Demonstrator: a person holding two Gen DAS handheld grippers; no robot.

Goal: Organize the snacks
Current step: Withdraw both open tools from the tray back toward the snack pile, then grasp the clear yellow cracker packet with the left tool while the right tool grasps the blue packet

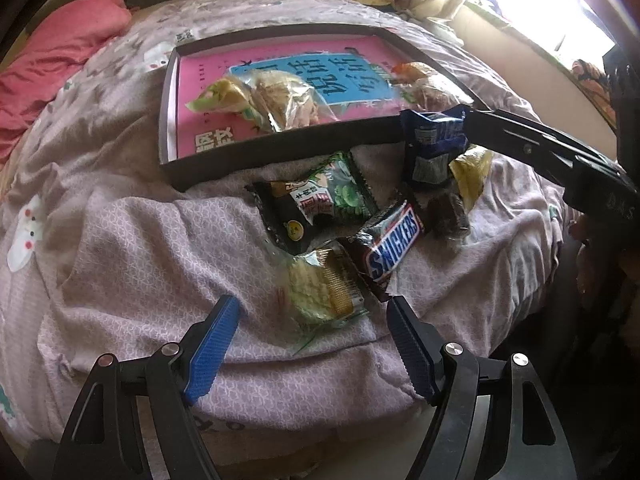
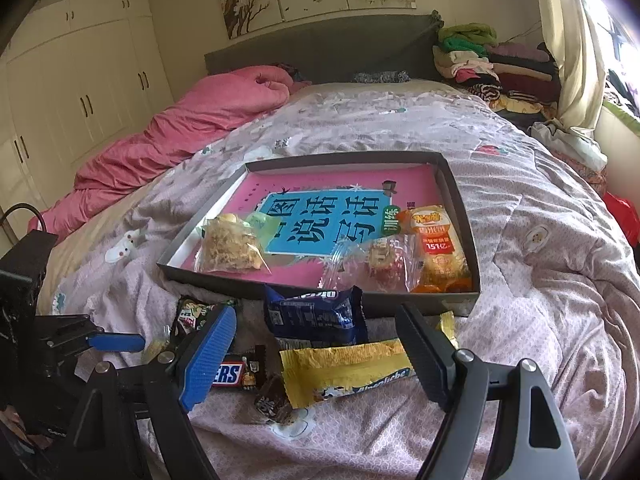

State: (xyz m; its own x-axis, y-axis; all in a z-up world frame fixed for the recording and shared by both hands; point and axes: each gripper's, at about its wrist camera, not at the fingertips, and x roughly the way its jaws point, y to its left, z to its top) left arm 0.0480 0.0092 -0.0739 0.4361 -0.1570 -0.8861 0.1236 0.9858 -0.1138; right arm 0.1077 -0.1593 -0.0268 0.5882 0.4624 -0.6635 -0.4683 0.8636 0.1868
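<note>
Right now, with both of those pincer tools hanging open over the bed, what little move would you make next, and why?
Probably ease the open right gripper down onto the dark blue foil snack packet and close. It lies loose on the lilac quilt between the fingers, just outside the shallow grey box, which already holds three snacks.

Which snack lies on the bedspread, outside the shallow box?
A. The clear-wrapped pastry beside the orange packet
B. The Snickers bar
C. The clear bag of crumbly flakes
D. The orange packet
B: the Snickers bar lies on the bedspread in front of the box, while the other three sit inside it.
</note>
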